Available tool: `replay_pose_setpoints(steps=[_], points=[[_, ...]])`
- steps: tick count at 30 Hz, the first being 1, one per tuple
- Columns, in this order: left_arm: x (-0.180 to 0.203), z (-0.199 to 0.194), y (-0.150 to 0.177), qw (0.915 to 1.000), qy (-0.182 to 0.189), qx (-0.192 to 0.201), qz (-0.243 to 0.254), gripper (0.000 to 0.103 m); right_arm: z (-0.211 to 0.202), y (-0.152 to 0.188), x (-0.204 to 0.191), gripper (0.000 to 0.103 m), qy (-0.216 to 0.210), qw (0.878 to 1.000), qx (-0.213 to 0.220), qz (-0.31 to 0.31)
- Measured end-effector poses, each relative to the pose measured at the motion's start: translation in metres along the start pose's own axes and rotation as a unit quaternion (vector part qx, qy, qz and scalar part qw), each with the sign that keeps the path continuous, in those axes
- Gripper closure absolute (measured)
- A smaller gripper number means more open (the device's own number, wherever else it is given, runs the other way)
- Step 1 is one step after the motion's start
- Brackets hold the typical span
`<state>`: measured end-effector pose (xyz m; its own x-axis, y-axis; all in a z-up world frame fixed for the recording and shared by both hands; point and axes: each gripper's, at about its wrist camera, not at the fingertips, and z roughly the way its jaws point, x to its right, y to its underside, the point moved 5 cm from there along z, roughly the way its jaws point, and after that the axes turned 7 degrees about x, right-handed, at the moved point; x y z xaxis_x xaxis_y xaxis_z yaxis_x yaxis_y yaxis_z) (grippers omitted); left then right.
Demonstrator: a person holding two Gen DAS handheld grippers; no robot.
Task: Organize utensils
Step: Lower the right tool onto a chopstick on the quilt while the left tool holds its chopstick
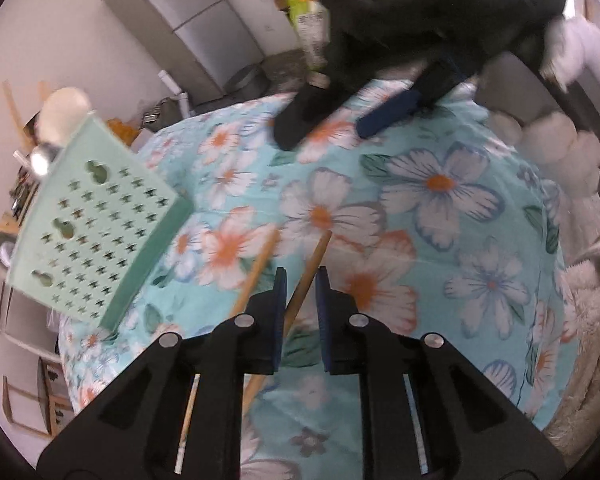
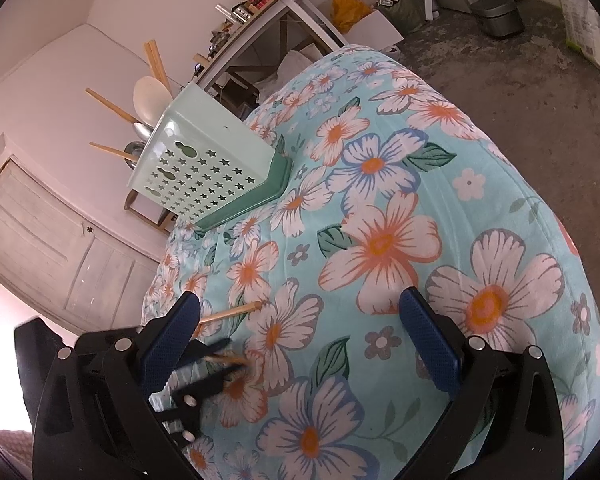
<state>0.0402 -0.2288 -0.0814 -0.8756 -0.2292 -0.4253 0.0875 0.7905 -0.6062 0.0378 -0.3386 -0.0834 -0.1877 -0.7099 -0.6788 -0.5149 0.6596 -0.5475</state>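
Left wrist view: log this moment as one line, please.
left gripper: narrow around one chopstick, grip unclear | second chopstick: on cloth beside it | right gripper: open, empty | green holder: already holds utensils

Chopsticks [image 1: 306, 276]: we see two wooden sticks, side by side and slanted, at lower centre of the left view.
Holder [image 2: 204, 160]: we see a mint-green caddy with star cut-outs, upper left, standing on the floral cloth, with chopsticks, spoons and a white ladle inside.
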Motion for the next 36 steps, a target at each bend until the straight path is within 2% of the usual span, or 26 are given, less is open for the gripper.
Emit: replay_pose_setpoints(steps=[5,8,11,12,17,20,22,26,30,36], points=[[-0.037,-0.03,-0.006,0.9974,-0.047,0.03,-0.047,0.093,-0.002,-0.001,0.002,0.006,-0.007,1.0,0.002,0.011],[-0.071,-0.056,-0.01,0.9891,-0.087,0.061,-0.102,0.094,-0.002,-0.002,0.002,0.006,-0.006,1.0,0.003,0.011],[-0.105,-0.086,-0.012,0.9734,-0.124,0.096,-0.167,0.095,-0.002,-0.001,0.002,0.006,-0.003,1.0,0.004,0.009],[-0.119,-0.1,-0.011,0.9647,-0.137,0.112,-0.195,0.096,-0.002,-0.001,0.001,0.006,-0.002,1.0,0.003,0.009],[-0.159,-0.145,0.004,0.9341,-0.156,0.151,-0.283,0.098,0.0,-0.001,0.002,0.006,0.001,1.0,0.0,0.009],[-0.175,-0.17,0.019,0.9101,-0.163,0.175,-0.339,0.098,0.001,-0.001,0.001,0.006,0.007,1.0,-0.003,0.007],[-0.181,-0.178,0.028,0.8994,-0.167,0.182,-0.361,0.098,0.002,-0.002,0.0,0.006,0.011,1.0,-0.006,0.006],[-0.188,-0.193,0.047,0.874,-0.15,0.205,-0.414,0.098,0.004,-0.002,-0.002,0.01,0.019,1.0,-0.011,0.006],[-0.198,-0.205,0.067,0.8442,-0.121,0.235,-0.467,0.098,0.006,0.0,-0.01,0.012,0.021,1.0,-0.017,-0.001],[-0.203,-0.208,0.091,0.8133,-0.083,0.255,-0.516,0.098,0.01,0.006,-0.027,0.016,0.018,0.999,-0.027,-0.029]])
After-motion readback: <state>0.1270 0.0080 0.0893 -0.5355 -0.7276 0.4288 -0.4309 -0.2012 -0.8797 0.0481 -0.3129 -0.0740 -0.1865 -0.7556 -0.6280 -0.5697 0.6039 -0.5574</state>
